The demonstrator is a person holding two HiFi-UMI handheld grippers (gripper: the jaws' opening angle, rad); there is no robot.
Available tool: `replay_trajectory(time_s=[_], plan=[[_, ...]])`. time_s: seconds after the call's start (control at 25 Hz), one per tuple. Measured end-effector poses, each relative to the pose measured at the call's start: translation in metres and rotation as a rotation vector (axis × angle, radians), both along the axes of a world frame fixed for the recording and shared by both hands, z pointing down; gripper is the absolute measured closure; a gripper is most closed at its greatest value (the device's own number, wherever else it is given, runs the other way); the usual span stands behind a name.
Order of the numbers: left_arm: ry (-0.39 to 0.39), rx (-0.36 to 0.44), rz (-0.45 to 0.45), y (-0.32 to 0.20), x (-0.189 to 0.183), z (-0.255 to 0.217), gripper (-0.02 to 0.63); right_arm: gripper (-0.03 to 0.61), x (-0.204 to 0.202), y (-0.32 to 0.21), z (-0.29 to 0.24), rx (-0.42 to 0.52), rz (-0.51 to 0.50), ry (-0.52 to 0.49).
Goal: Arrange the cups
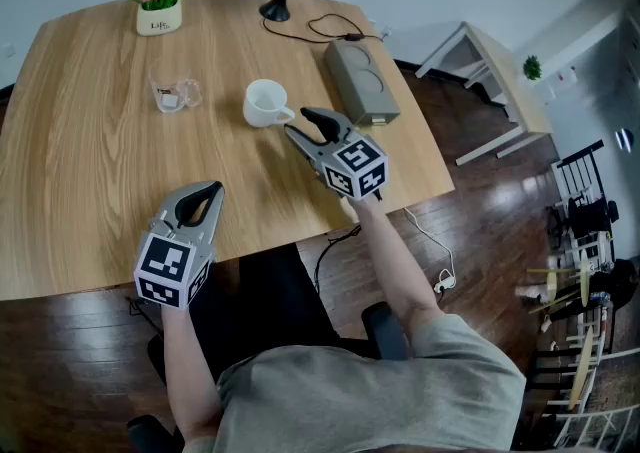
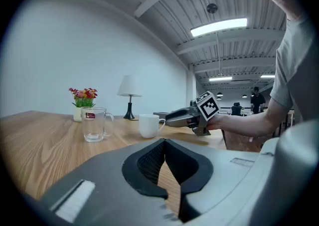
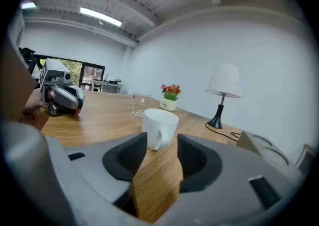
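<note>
A white mug stands upright on the wooden table, its handle turned toward my right gripper. That gripper is open, and the handle sits just at its fingertips without being pinched; in the right gripper view the mug fills the gap ahead of the jaws. A clear glass cup with a red label stands to the mug's left. My left gripper rests low near the table's front edge, shut on nothing, well short of both cups.
A small pot of flowers and a black lamp base with its cable stand at the table's far edge. A grey box with two round recesses lies right of the mug. White furniture stands on the floor beyond the table.
</note>
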State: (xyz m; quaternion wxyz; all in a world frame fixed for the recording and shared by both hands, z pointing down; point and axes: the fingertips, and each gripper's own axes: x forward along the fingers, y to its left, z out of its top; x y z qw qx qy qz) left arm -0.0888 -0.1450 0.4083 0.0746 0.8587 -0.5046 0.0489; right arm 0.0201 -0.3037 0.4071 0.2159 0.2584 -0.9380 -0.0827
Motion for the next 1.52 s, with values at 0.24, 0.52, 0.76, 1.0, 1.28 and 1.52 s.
replay_trajectory(time_s=[0.24,0.52,0.76,1.0,1.28,1.52], plan=[[-0.009,-0.005,0.012,0.003,-0.003,0.001,0.604,0.437,-0.02,-0.012,0.014,-0.054,-0.068,0.046],[-0.01,-0.004,0.013,0.003,-0.001,0.003,0.604,0.515,-0.023,-0.017,0.016,-0.078,-0.111,0.058],[-0.009,-0.006,0.013,0.004,-0.003,0.004,0.604,0.522,-0.021,-0.011,0.01,-0.078,-0.095,-0.001],[-0.006,-0.004,0.014,0.003,-0.005,0.005,0.604,0.522,0.001,-0.021,-0.006,-0.125,-0.033,-0.139],[-0.006,-0.006,0.01,0.003,-0.005,0.006,0.604,0.522,0.05,-0.069,-0.063,-0.087,0.064,-0.254],[-0.008,-0.007,0.014,0.003,-0.003,0.004,0.604,0.521,0.129,-0.163,-0.103,-0.044,0.261,-0.234]])
